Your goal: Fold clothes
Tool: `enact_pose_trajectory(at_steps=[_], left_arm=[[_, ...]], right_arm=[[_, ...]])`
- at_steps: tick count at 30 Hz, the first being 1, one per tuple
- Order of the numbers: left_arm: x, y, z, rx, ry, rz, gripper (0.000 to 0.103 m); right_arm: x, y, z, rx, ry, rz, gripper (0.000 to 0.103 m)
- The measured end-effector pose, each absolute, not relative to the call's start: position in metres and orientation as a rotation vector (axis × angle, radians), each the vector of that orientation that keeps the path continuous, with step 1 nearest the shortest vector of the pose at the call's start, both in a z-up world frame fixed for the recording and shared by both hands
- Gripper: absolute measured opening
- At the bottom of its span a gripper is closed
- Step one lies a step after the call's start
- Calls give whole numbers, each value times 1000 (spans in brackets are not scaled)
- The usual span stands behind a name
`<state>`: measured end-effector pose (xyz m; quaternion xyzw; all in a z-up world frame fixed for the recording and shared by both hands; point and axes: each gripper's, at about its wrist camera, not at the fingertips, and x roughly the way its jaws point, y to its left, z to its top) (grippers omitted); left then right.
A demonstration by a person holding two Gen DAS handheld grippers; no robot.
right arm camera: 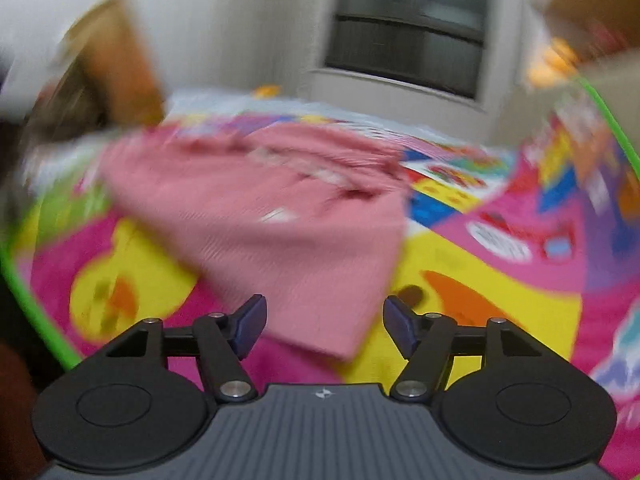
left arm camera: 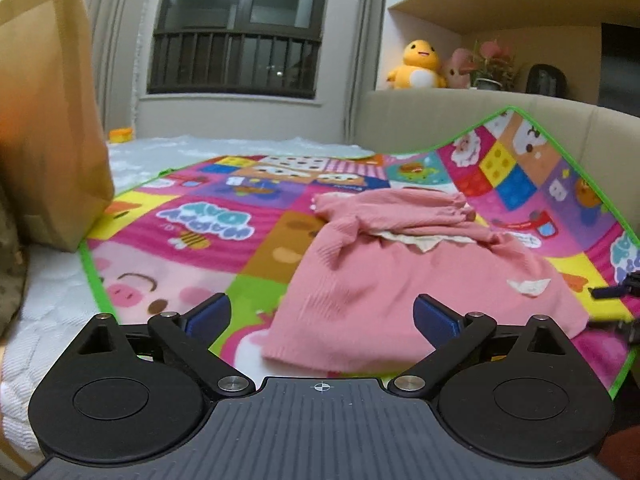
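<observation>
A pink ribbed child's garment (left arm camera: 404,280) lies partly gathered on a bright cartoon play mat (left arm camera: 192,240) spread over a bed, its sleeves bunched across the upper part and a cream frilled trim (left arm camera: 404,240) showing at the neckline; its lower hem spreads toward the cameras. The left tool (left arm camera: 322,316) hovers just short of the near hem with its blue pads (left arm camera: 210,314) spread wide and nothing between them. The right tool (right arm camera: 324,322) is likewise spread and empty, poised over the garment's near right corner (right arm camera: 344,344); its view is smeared, so fine detail of the cloth there cannot be made out. In the left view the tip of the other tool (left arm camera: 616,292) shows at the right edge of the mat.

By the look of it the folding stands at an early stage: the garment is neither flattened nor folded, and neither tool has hold of it. The next move appears to call for each tool to drop onto a hem corner, pinch only the cloth and not the mat beneath, then pull it taut and flat.

Around the mat: a brown cardboard box (left arm camera: 52,120) at left, white quilted bedding (left arm camera: 240,148), a beige padded headboard (left arm camera: 440,116), and a yellow plush duck (left arm camera: 418,66) on a ledge beside a barred window (left arm camera: 236,40).
</observation>
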<state>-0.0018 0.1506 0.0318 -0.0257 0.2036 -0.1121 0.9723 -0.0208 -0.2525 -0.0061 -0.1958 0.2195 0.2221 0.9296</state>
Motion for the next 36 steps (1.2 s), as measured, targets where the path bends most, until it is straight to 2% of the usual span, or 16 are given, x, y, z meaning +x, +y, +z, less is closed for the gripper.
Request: enact_pose_trajectory(at_steps=[3,5,6,16,18,19,21,22,23,24,27,31,36], left_arm=[[8,139,29,-29,418,-247,101],[13,128,27,-14,416,-287,101],[17,123,25,-17,418,-311,101],[24,97,-17,-15,593,-404,101],[19,99,-12,-24,609,-424,101],[17,102,-6,-40,609,-442,101],[17,106,8,-47,580,-461,101],[21,107,17,-47,561,-455,101],[26,108,25,-50,547,-448,101],[34,108,31,-55,536,-435,101],[67,106,47,-68,520,-368,101],[123,102,54,-106,561,-268,101],[172,92,48,-79,604,-286,101]], right_arm=[[-28,-228,-21,-566,416,474,62],[-18,-224,-23,-538,440,486,26],[-14,-227,-22,-511,454,478,20],[-20,-290,-17,-325,587,404,19],[-18,-303,-7,-246,595,384,21],[-17,-309,-1,-211,590,372,26],[-6,-316,16,-147,560,356,44],[0,-317,24,-123,540,349,58],[7,-319,32,-99,520,341,63],[17,-317,37,-79,508,342,64],[52,-305,52,-19,493,347,79],[103,-285,62,54,492,344,85],[165,-246,58,-17,519,349,85]])
